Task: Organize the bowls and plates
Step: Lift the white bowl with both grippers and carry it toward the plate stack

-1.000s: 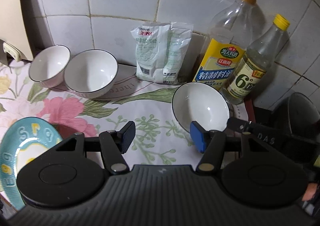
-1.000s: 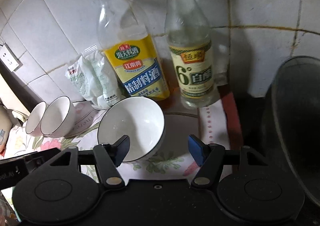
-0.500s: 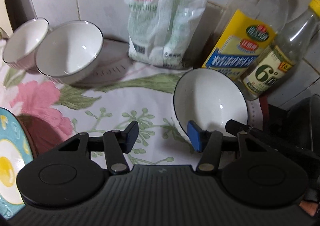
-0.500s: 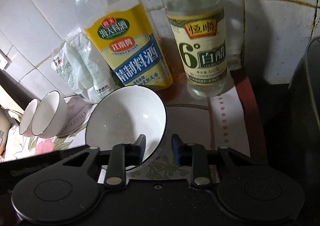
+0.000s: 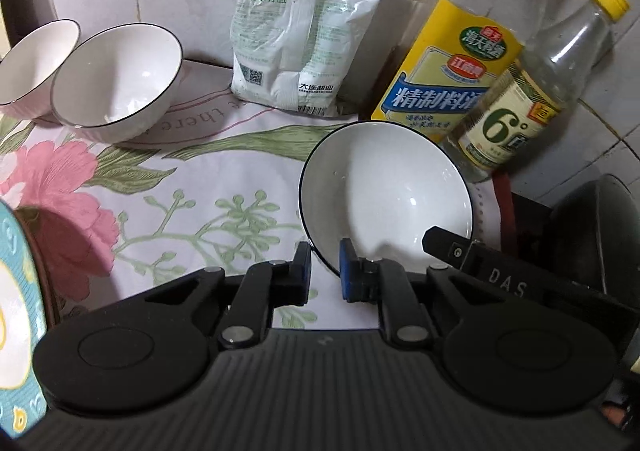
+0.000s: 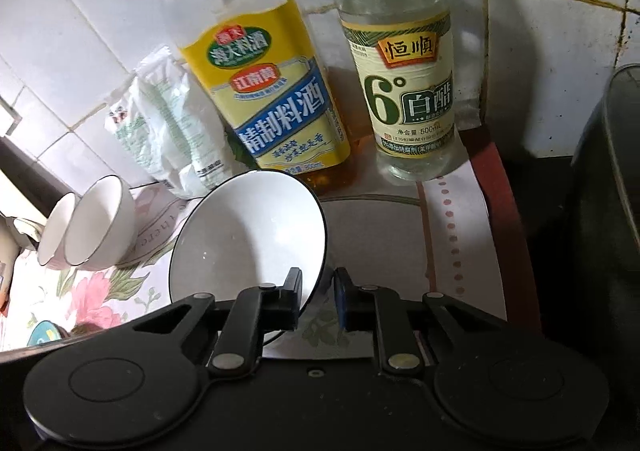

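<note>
A white bowl with a thin dark rim (image 5: 384,195) sits on the flowered cloth in front of the bottles. My left gripper (image 5: 325,273) is shut on its near left rim, one blue pad inside and one outside. In the right wrist view the same bowl (image 6: 248,239) shows, and my right gripper (image 6: 317,291) is shut on its right rim. Two more white bowls (image 5: 116,83) (image 5: 32,67) lean together at the back left. A teal plate (image 5: 16,331) shows at the left edge, partly cut off.
A bag of salt (image 5: 296,39), a yellow-labelled cooking wine bottle (image 5: 452,63) and a vinegar bottle (image 5: 516,111) stand against the tiled wall just behind the bowl. A dark pot (image 6: 608,191) stands close on the right.
Both grippers have sunk toward the bowl and gone from open to shut on its rim, the left on the near left side and the right on the right side.
</note>
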`<state>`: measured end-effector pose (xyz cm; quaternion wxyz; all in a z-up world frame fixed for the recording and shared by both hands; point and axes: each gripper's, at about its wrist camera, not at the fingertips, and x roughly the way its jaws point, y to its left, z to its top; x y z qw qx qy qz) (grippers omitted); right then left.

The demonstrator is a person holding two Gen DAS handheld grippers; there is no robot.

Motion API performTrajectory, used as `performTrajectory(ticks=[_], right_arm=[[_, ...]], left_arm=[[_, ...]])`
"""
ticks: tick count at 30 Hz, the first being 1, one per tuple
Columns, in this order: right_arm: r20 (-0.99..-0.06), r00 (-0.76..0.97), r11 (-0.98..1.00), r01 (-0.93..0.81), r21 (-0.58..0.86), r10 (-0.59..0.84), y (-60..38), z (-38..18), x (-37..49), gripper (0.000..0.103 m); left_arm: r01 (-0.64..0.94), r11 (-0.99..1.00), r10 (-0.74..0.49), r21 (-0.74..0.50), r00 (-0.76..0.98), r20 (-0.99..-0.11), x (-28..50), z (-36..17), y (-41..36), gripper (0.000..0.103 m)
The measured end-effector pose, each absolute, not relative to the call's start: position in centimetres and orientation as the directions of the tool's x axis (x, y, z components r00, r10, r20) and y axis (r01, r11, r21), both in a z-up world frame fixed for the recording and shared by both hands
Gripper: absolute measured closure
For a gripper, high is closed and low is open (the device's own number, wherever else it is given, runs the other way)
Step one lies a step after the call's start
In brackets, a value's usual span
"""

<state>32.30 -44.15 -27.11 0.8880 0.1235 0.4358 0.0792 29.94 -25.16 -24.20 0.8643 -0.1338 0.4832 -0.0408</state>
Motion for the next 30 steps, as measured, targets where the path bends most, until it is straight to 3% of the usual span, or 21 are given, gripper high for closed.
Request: performTrajectory(ticks=[8, 30], right_arm=[[-0.767, 0.593, 0.962, -0.056, 0.267, 0.248, -42.6, -25.0, 28.4, 0.082], [-0.758, 0.583, 0.954, -0.115, 0.278, 0.291, -38.6, -21.4, 18.1, 0.081]], left_arm=[[0.018, 0.988, -0.14, -0.156, 0.56, -0.817, 25.8, -21.0, -24.5, 0.09], [0.054, 0.99, -0.137, -0.129, 0.555, -0.821, 15.9, -17.0, -20.0, 0.09]])
